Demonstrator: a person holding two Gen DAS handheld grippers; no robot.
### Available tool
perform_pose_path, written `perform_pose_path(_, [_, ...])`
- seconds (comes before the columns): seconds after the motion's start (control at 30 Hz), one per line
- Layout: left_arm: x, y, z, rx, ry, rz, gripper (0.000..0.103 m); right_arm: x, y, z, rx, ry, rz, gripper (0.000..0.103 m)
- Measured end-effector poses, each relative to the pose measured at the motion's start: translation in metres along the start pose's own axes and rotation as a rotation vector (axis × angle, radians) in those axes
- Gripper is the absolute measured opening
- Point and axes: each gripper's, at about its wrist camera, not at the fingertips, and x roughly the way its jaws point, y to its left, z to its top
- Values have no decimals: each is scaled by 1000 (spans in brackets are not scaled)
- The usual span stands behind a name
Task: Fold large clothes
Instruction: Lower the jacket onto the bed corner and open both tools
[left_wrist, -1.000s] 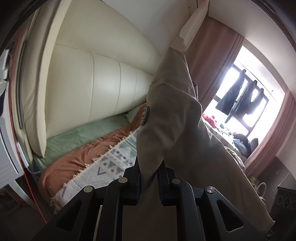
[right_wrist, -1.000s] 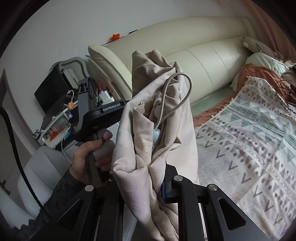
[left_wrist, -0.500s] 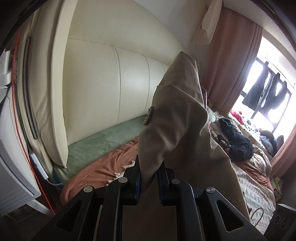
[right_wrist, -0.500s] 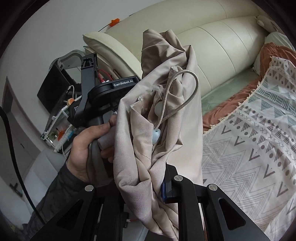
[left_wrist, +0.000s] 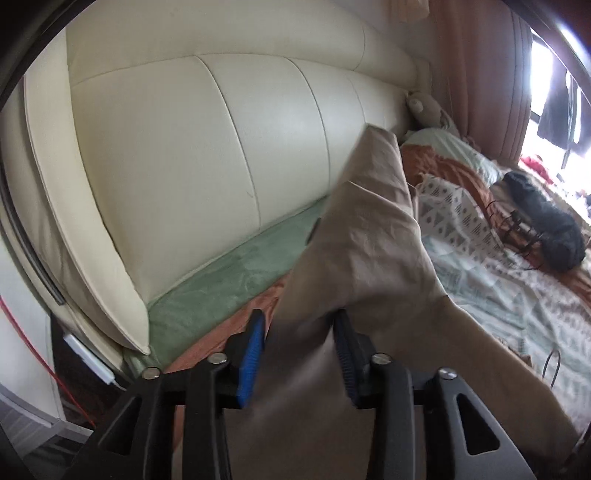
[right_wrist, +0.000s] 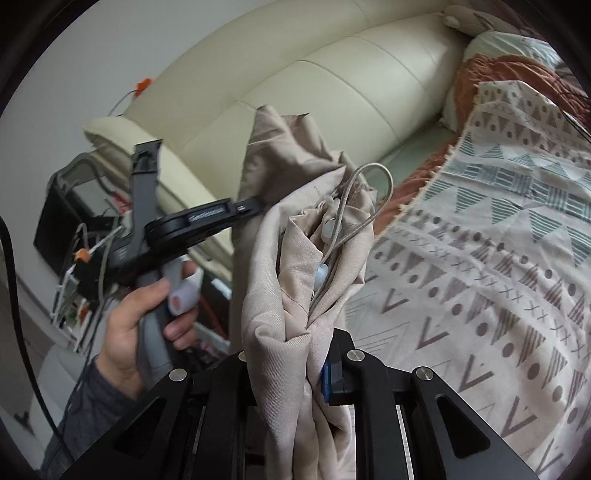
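A large beige garment (left_wrist: 373, 251) hangs over the bed. In the left wrist view my left gripper (left_wrist: 297, 350) has its jaws opening; the cloth still lies between the blue pads (left_wrist: 251, 350), loose and blurred. In the right wrist view my right gripper (right_wrist: 291, 369) is shut on a bunched part of the same beige garment (right_wrist: 288, 266), where a drawstring loop (right_wrist: 373, 199) with a pale toggle sticks out. To its left a person's hand (right_wrist: 136, 317) holds the left gripper's handle, its tip against the cloth.
A cream padded headboard (left_wrist: 184, 147) runs behind the bed. A patterned white blanket (right_wrist: 480, 258) covers the mattress over a rust-coloured throw (right_wrist: 491, 74). A dark garment (left_wrist: 546, 229) lies further along the bed. A cluttered shelf with cables (right_wrist: 85, 258) stands at the left.
Both grippers have come down toward the bed with the garment. The left jaws, shut on the cloth before, have spread apart. The right grip is unchanged.
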Motion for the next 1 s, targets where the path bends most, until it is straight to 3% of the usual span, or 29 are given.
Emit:
perform_pose_path(0.07, [9,-2,-25,10,27,37,72,21,-44,-5,63,23,-83,16])
perform_pose_path(0.1, [9,0,-39,-4,74,30,72,34,-67,-9,99,41,-129,16])
perform_pose_path(0.2, [-14,14,-99,-79,34,-147,72,77,-134,-33,173,111,-243,18])
perform_pose_path(0.23, [-14,14,-115,-61,58,-145,72,89,-156,-47,195,116,-218,15])
perform_pose_path(0.27, [-12,13,-128,-34,87,-123,72,85,-168,-59,209,26,-144,13])
perform_pose_path(0.3, [-9,14,-139,-20,101,-105,72,81,-174,-60,253,4,-96,13])
perform_pose_path(0.47, [-3,27,-161,-114,149,-128,72,83,-158,-57,191,3,-165,13])
perform_pose_path(0.67, [-8,35,-174,-151,177,-115,72,83,-154,-57,166,5,-198,14])
perform_pose_path(0.7, [-10,34,-174,-154,182,-110,72,90,-168,-60,156,-4,-191,14])
perform_pose_path(0.83, [-14,27,-179,-176,239,-126,72,93,-158,-58,114,27,-265,17])
perform_pose_path(0.93, [-23,19,-184,-157,267,-146,72,85,-145,-56,152,77,-347,29])
perform_pose_path(1.0, [-31,16,-187,-150,266,-149,74,75,-136,-58,165,98,-381,45])
